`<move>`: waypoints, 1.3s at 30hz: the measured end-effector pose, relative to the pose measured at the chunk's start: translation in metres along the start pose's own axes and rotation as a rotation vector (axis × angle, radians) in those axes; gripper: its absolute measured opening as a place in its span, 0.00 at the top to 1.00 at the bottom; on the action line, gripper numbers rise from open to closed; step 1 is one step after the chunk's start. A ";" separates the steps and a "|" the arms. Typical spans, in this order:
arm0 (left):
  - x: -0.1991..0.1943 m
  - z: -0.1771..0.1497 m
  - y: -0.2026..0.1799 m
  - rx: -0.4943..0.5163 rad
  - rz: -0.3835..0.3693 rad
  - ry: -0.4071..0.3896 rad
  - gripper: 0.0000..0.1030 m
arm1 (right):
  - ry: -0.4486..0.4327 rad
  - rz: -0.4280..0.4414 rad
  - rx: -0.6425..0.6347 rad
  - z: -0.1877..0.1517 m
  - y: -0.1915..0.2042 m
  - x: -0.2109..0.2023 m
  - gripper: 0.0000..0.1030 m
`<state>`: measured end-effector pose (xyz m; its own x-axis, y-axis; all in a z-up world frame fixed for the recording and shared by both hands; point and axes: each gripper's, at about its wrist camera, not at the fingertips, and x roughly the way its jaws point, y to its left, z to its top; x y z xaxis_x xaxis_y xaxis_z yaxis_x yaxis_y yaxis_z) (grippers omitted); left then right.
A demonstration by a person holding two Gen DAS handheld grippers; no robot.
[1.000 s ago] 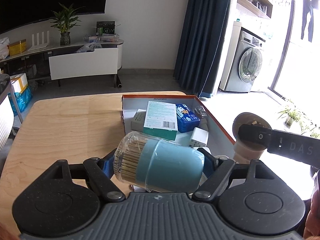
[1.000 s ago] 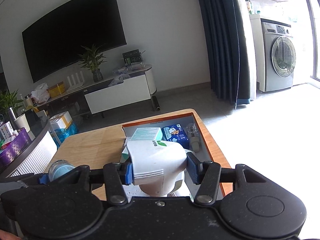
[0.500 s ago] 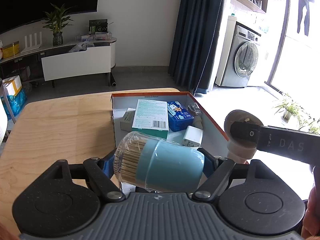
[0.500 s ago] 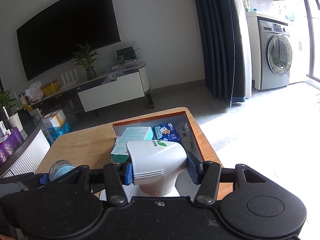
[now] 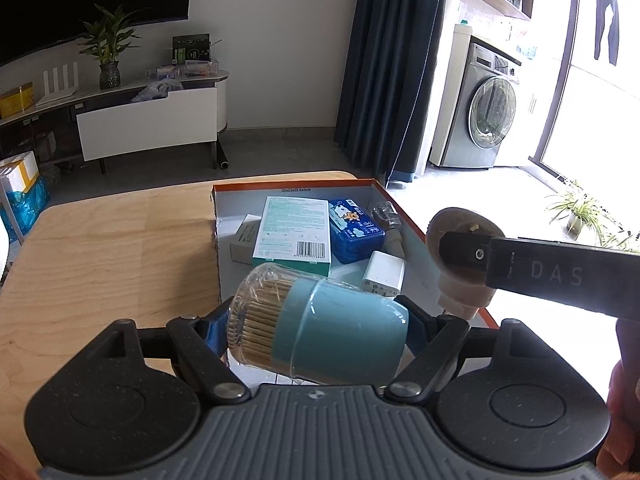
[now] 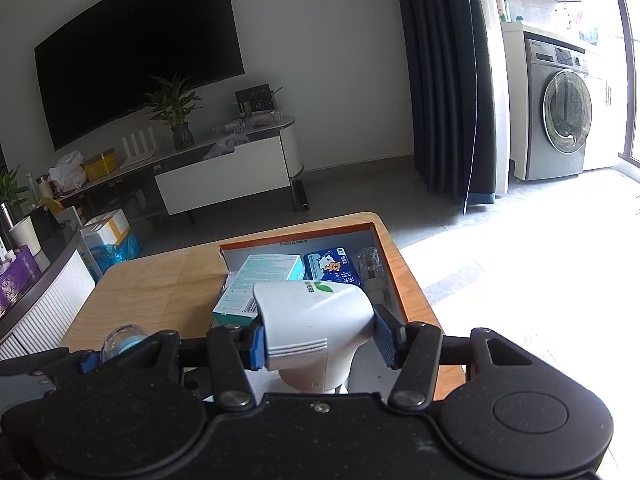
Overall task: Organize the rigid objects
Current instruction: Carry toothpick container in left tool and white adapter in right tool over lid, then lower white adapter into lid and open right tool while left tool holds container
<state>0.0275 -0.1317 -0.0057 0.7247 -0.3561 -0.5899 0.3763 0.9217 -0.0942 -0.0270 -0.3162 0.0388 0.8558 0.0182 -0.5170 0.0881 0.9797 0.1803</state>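
Note:
My left gripper point(image 5: 318, 330) is shut on a clear toothpick jar point(image 5: 316, 330) with a teal sleeve, held on its side above the near end of the orange-rimmed box point(image 5: 404, 216). My right gripper point(image 6: 318, 334) is shut on a white plastic device point(image 6: 316, 326) with a green leaf logo, also over the box point(image 6: 390, 276). In the left wrist view that device point(image 5: 460, 252) and the right gripper's arm hang at the box's right rim. The toothpick jar point(image 6: 122, 340) shows at the lower left of the right wrist view.
Inside the box lie a teal-and-white carton point(image 5: 294, 236), a blue tissue pack point(image 5: 354, 230), a white charger point(image 5: 384, 274), a small flat box point(image 5: 244, 238) and a clear item point(image 5: 386, 214). The box sits on a wooden table point(image 5: 112, 248). A person's hand point(image 5: 622, 420) is at the right edge.
Both grippers drifted slightly toward the box with their loads; the box and its contents sit a little nearer and more to the right in the views. Both grips stay the same.

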 end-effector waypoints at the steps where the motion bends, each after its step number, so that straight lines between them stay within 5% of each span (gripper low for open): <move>1: 0.001 0.000 0.000 0.000 -0.001 0.002 0.20 | 0.002 0.000 0.000 0.000 0.000 0.001 0.38; 39: 0.029 0.018 -0.006 -0.001 -0.012 0.060 0.20 | 0.056 0.003 -0.021 0.033 -0.001 0.040 0.38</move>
<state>0.0569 -0.1502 -0.0083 0.6844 -0.3572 -0.6356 0.3842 0.9176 -0.1020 0.0239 -0.3229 0.0460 0.8259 0.0320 -0.5628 0.0740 0.9836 0.1645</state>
